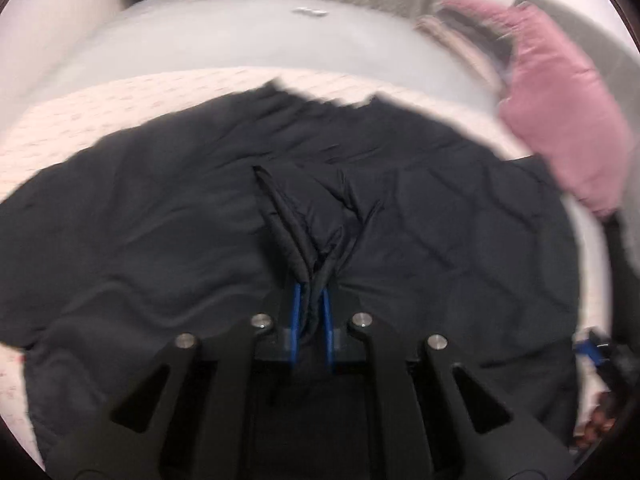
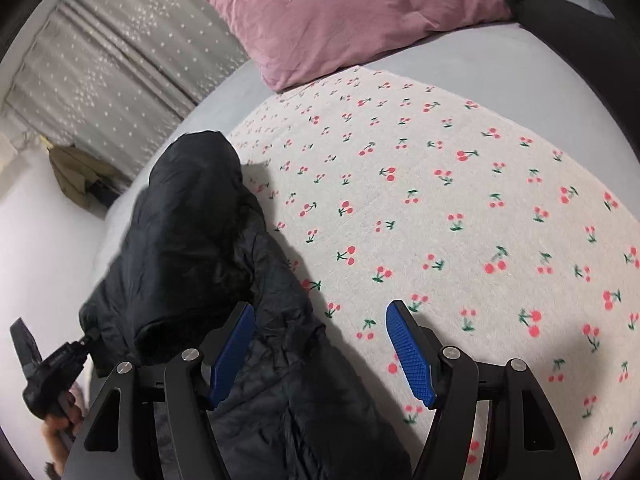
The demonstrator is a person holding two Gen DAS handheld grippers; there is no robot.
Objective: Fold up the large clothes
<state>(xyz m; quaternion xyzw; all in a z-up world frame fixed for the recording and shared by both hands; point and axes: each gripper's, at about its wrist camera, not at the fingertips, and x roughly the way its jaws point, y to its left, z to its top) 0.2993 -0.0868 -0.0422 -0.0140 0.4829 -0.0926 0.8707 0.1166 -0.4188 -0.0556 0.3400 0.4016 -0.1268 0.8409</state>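
A large black padded jacket [image 1: 360,208] lies spread over the cherry-print blanket [image 1: 80,120] on the bed. My left gripper [image 1: 312,292] is shut on a pinched fold of the jacket's edge, which bunches between the blue pads. In the right wrist view the jacket [image 2: 192,232] rises in a dark hump at the left, held up by the left gripper [image 2: 52,364]. My right gripper [image 2: 320,320] is open and empty; its left finger touches the jacket's edge and its right finger is over the blanket [image 2: 460,200].
A pink pillow [image 2: 360,12] lies at the head of the bed, also in the left wrist view [image 1: 560,120]. Grey starred curtains [image 2: 100,60] hang behind. An olive garment [image 2: 76,176] hangs by the white wall. Folded clothes [image 1: 460,36] lie by the pillow.
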